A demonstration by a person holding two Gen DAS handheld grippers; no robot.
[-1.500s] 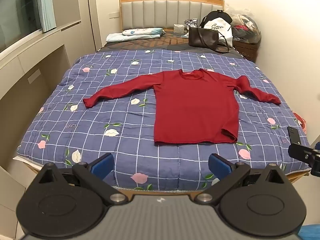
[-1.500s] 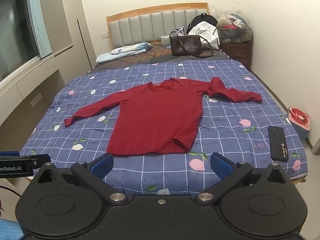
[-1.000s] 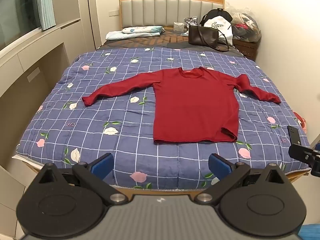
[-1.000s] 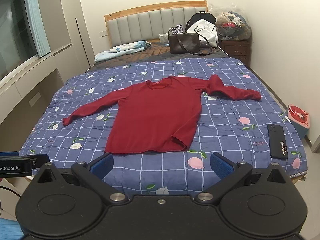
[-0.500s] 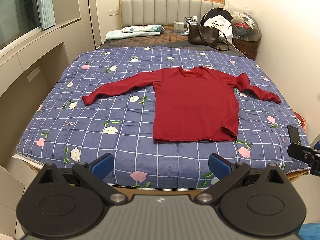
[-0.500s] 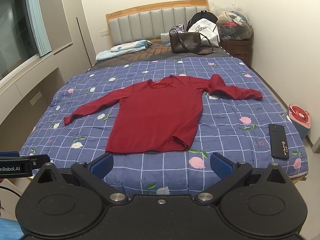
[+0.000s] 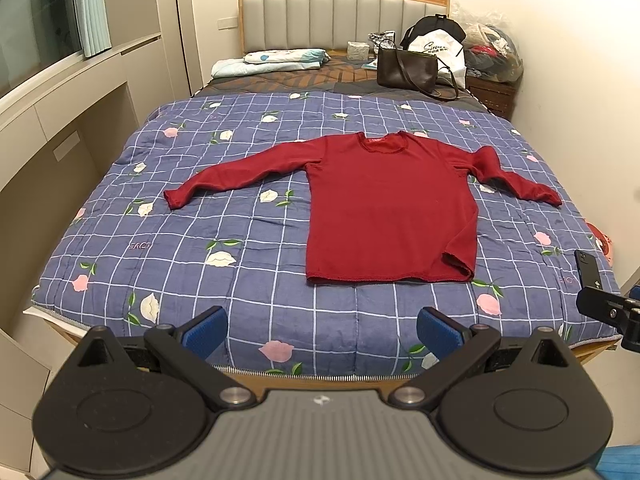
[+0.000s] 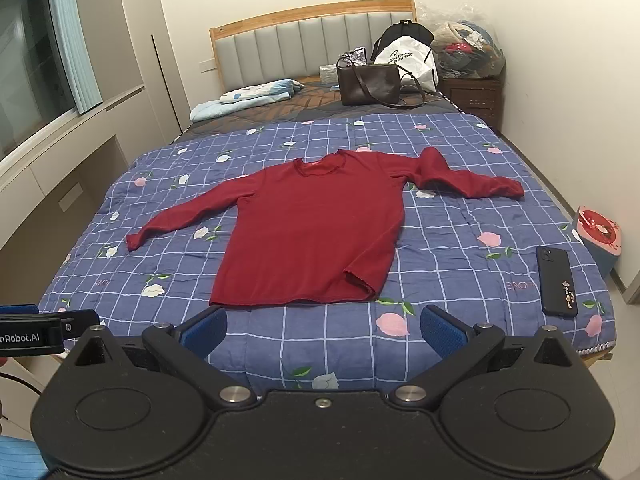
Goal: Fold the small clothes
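Item: dark red long-sleeved knit top (image 7: 390, 216), laid front-up and flat on a blue quilted bedspread with a white grid and flower print (image 7: 240, 248). The neckline is turned toward the headboard and the hem toward the foot of the bed. One sleeve is stretched out straight to the window side; the other is bent at the shoulder and trails toward the wall side (image 8: 468, 182). The hem corner on the wall side is curled up slightly (image 8: 360, 280).

Handling, as judged: light, soft and limp, with no stiffness of its own; sagging and stretching are to be expected when it is lifted at one point. Some clinging to the quilt is likely, so a dragged fold may bunch the fabric.

Holds suggested: the sleeve cuffs, the shoulder seams and the hem corners, where doubled edges give a firmer pinch. Both layers should be taken together at the hem.

Left gripper (image 7: 322, 326): held above the foot of the bed, blue-padded fingers spread wide, nothing between them, well apart from the top.

Right gripper (image 8: 322, 326): likewise held short of the hem, fingers spread wide and empty.

Nearby: a black phone in a case (image 8: 556, 280), lying on the quilt near the wall-side corner, well apart from the top.
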